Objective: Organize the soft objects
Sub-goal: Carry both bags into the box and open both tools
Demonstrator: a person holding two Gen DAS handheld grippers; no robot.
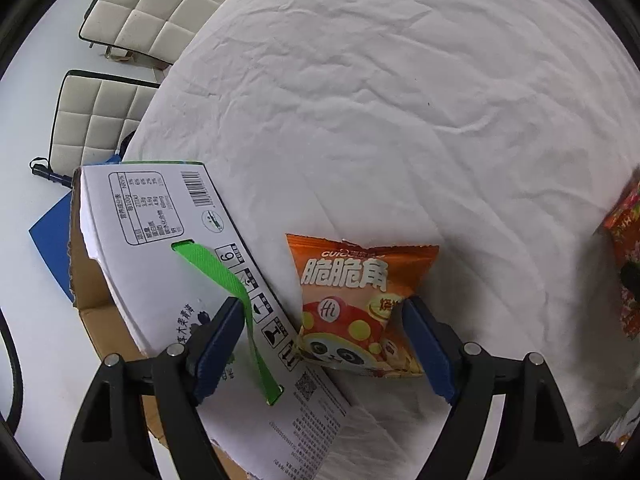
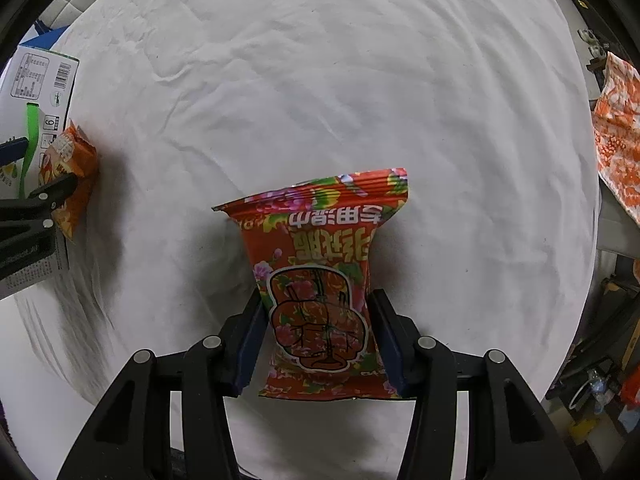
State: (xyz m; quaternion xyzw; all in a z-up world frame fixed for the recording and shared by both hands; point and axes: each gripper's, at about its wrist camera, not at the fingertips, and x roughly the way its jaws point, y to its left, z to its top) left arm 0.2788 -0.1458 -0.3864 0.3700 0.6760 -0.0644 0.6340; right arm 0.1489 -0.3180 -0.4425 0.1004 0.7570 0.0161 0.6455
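White wrinkled cloth (image 2: pixel 320 80) covers the bench I am working over, and both of my claws point steeply down at it. My right claw (image 2: pixel 316 336) is clamped on a red flowered snack bag (image 2: pixel 320 280), its blue pads (image 2: pixel 250 344) pressing the bag's two sides, the bag's crimped top edge pointing away from me. My left claw (image 1: pixel 324 344) stands partly spread around an orange snack bag (image 1: pixel 356 300) with a panda on it. The right pad (image 1: pixel 428 344) touches the bag's edge, while the left pad (image 1: pixel 218 344) sits over the white carton flap (image 1: pixel 168 248) beside a green strap handle (image 1: pixel 228 284), clear of the bag. So that bag lies on the cloth, touching the carton's edge. Two cream quilted chairs (image 1: pixel 132 40) stand beyond the bench on the left.
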